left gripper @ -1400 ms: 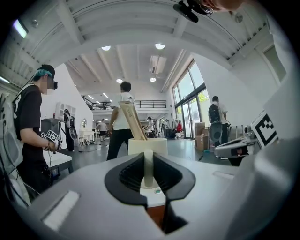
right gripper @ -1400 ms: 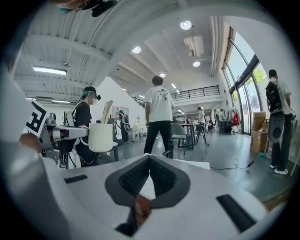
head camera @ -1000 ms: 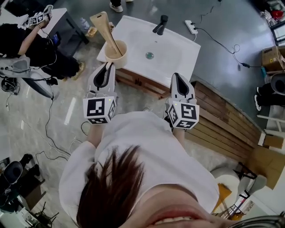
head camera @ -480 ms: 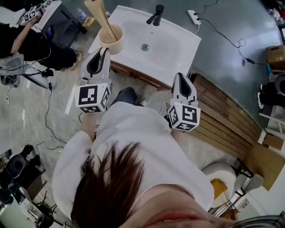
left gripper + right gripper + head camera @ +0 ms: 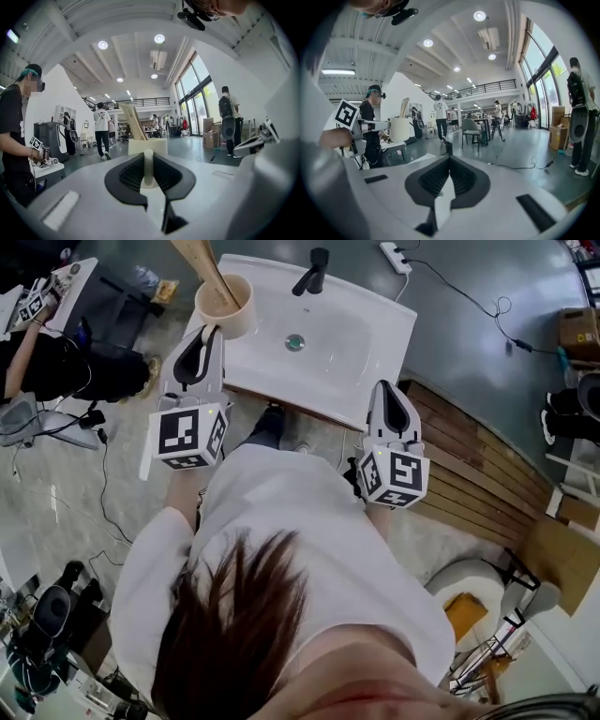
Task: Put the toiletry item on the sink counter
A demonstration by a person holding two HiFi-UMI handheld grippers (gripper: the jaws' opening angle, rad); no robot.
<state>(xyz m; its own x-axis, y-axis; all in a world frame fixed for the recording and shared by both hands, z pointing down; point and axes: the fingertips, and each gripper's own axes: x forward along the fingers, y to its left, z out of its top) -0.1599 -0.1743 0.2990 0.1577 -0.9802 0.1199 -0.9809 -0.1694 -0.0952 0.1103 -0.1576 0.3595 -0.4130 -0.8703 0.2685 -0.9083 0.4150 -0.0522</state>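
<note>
A white power strip point(image 5: 395, 257) trails a black cable point(image 5: 457, 287) across the grey floor point(image 5: 469, 381), near wooden planking point(image 5: 478, 479) and a cardboard box point(image 5: 577, 332).

We see a tabletop point(image 5: 375, 343) of glossy white, ceramic in look, with a matt black tap point(image 5: 312, 273) at its far edge and a shiny metal drain point(image 5: 295, 342) in the basin. The cup point(image 5: 228, 310) looks matt cream and smooth, and the slat point(image 5: 199, 257) standing in it is pale, unvarnished wood. The left hand-held gripper point(image 5: 208, 331) and the right hand-held gripper point(image 5: 387, 383) have smooth white plastic shells and black ribbed pads point(image 5: 131, 174), while the boards point(image 5: 469, 484) off the tabletop's right edge are plain brown wood.
</note>
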